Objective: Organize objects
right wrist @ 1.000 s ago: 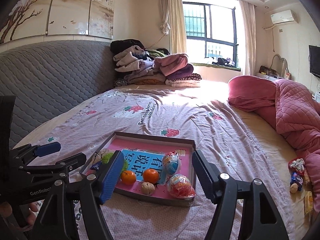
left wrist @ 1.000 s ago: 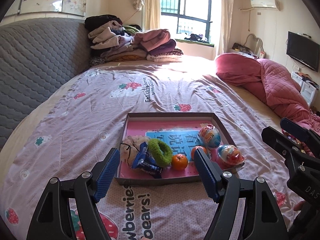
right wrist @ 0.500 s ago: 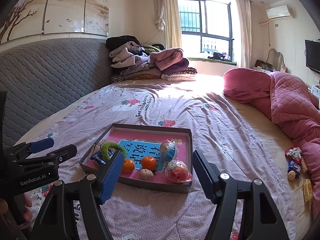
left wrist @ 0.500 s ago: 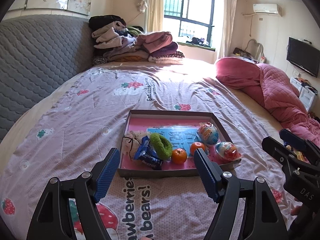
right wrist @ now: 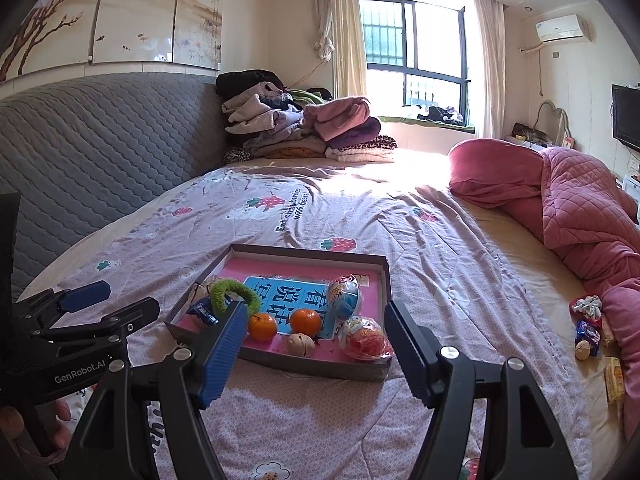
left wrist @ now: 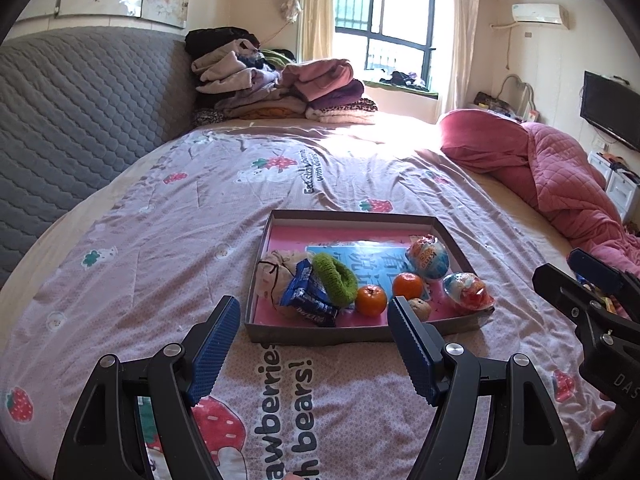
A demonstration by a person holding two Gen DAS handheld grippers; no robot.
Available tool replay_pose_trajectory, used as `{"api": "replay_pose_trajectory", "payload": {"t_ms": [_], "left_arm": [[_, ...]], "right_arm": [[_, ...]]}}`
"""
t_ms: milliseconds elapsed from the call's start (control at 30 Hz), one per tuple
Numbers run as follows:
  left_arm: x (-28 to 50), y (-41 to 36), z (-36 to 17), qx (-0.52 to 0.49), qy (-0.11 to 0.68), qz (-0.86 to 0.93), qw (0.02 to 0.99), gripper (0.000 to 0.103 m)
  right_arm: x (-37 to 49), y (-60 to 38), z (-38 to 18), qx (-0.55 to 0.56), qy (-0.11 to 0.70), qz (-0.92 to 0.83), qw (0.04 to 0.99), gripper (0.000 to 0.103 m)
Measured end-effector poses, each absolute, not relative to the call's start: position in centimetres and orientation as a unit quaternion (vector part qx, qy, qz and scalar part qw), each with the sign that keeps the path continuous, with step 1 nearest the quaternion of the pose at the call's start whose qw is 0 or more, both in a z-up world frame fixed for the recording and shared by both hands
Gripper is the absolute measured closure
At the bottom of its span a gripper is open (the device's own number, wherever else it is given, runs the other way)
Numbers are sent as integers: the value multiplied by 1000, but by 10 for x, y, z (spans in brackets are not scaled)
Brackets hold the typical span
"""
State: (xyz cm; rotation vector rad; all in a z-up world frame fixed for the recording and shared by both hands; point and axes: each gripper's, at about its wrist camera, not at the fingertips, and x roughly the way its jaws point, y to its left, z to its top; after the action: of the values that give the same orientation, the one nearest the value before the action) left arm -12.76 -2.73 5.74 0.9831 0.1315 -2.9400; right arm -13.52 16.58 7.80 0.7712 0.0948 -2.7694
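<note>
Both jaws stood wide open, empty: left gripper [left wrist: 314,344] and right gripper [right wrist: 316,344] hovered near the tray [left wrist: 344,215]. Tray sat mid-bed, holding two oranges [left wrist: 371,300], green scrunchie [left wrist: 335,278].

Both your wrist cameras are looking from low over the bed's [left wrist: 168,216] near edge toward the window [right wrist: 416,56], sharing the nearby tray [left wrist: 360,334] from left and right.
</note>
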Motion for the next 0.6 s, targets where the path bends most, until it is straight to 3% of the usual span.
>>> {"api": "replay_pose_trajectory", "payload": {"t_ms": [600], "left_arm": [[-126, -34, 34, 334, 44, -941, 31, 26]], "right_arm": [[-142, 160, 54, 285, 36, -950, 124, 33]]}}
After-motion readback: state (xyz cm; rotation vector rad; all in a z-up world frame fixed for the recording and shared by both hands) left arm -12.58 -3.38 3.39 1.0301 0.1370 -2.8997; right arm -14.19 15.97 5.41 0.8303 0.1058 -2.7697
